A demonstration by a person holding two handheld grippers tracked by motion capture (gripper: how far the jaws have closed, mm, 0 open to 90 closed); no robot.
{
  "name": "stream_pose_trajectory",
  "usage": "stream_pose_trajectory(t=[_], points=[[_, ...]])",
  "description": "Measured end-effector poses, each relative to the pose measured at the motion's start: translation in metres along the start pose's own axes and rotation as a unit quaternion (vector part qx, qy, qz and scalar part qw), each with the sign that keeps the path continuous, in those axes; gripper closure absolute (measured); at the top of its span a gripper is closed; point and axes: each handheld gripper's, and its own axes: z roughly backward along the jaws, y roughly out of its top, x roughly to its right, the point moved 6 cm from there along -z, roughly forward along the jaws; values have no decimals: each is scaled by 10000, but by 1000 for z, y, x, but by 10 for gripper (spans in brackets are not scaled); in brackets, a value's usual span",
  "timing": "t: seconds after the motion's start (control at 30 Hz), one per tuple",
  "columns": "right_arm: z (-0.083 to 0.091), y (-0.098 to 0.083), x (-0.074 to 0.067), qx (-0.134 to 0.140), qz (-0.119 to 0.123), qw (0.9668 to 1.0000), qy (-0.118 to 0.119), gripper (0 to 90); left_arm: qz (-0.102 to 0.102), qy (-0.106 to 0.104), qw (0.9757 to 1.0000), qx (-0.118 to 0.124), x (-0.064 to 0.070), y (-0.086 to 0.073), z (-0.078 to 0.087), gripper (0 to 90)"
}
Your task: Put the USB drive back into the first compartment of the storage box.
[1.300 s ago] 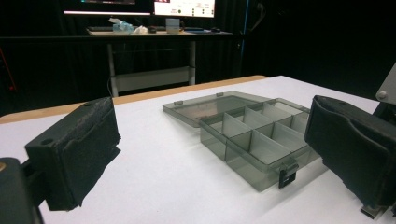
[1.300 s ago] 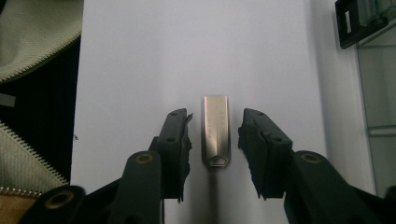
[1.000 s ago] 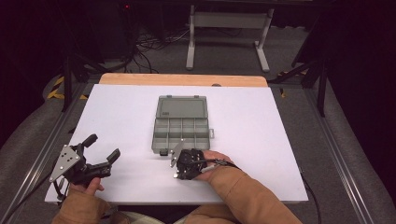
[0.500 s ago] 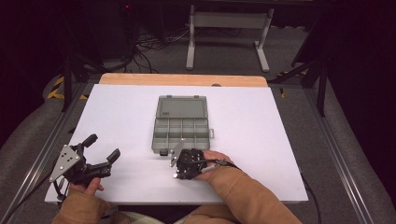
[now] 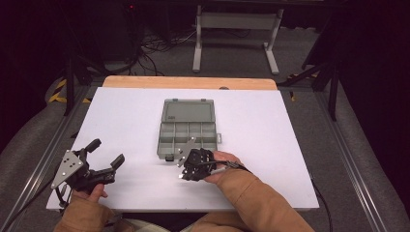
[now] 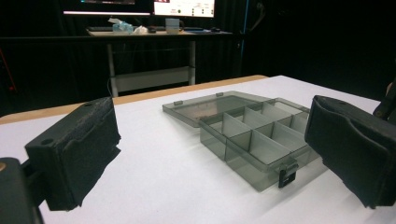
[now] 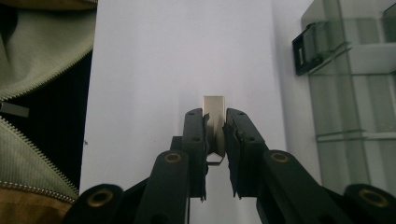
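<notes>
We've got the right gripper (image 7: 215, 133) w/ jaws clenched on a small metal piece (image 7: 215, 112) beside the open organizer box (image 5: 187, 129) on the desk (image 5: 270, 125); left gripper (image 5: 104, 162) released, idle; we'd keep the grip square, aim at one compartment.

Smoky grey box (image 5: 187, 127), white table (image 5: 270, 125), tan sleeve (image 5: 256, 203)

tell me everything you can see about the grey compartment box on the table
The compartment box is smoky grey, see-through plastic. It lies flat near the middle of the white table, opened out: its lid rests flat on the table beyond the tray, joined along a hinged edge. Thin walls split the tray into two rows of small cells, all looking empty. A dark latch sits on the near front edge. The right gripper is just in front of it; whether they touch is unclear.
</notes>
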Motion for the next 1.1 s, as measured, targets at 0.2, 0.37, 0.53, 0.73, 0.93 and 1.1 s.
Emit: stream_pose_trajectory(t=[0.2, 0.37, 0.53, 0.73, 0.93, 1.1], points=[[10, 4, 5, 93, -34, 9999, -96, 789, 0, -3, 10000, 1, 0, 0, 0, 36], [20, 9, 9, 199, -64, 9997, -133, 789, 0, -4, 10000, -2, 0, 0, 0, 37], [26, 14, 15, 287, -99, 9994, -180, 789, 6, 5, 10000, 0, 0, 0, 0, 36], [34, 20, 23, 439, -147, 9987, -222, 789, 9, 3, 10000, 0, 0, 0, 0, 36], [42, 26, 30, 623, -221, 9974, -290, 788, 11, -5, 10000, 0, 0, 0, 0, 37], [46, 33, 36, 726, -267, 9962, -412, 788, 23, 0, 10000, 8, -1, 0, 0, 38]])
